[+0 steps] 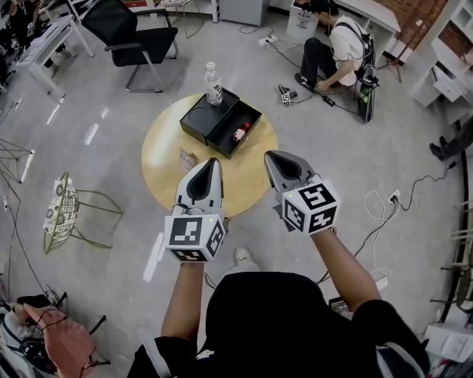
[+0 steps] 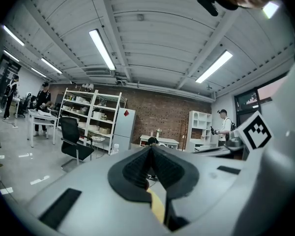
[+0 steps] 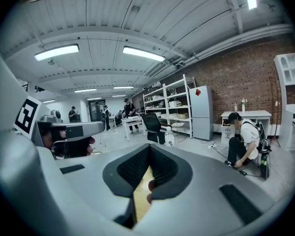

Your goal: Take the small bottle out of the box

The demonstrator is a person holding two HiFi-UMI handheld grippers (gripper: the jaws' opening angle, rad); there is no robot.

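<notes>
The black box (image 1: 199, 116) lies open on the round table (image 1: 164, 160). The small bottle (image 1: 240, 132), red and white, rests inside the box's right-hand half. A clear water bottle (image 1: 213, 83) stands at the box's far corner. Both tools hover on the near side of the box, apart from it. The left gripper (image 1: 213, 164) has its jaws pressed together on nothing, and the right gripper (image 1: 270, 157) looks the same. I'd say the reach is only beginning. The right gripper is nearer the bottle's half, so it should spread its jaws before crossing the box wall, then close across the bottle's body.
</notes>
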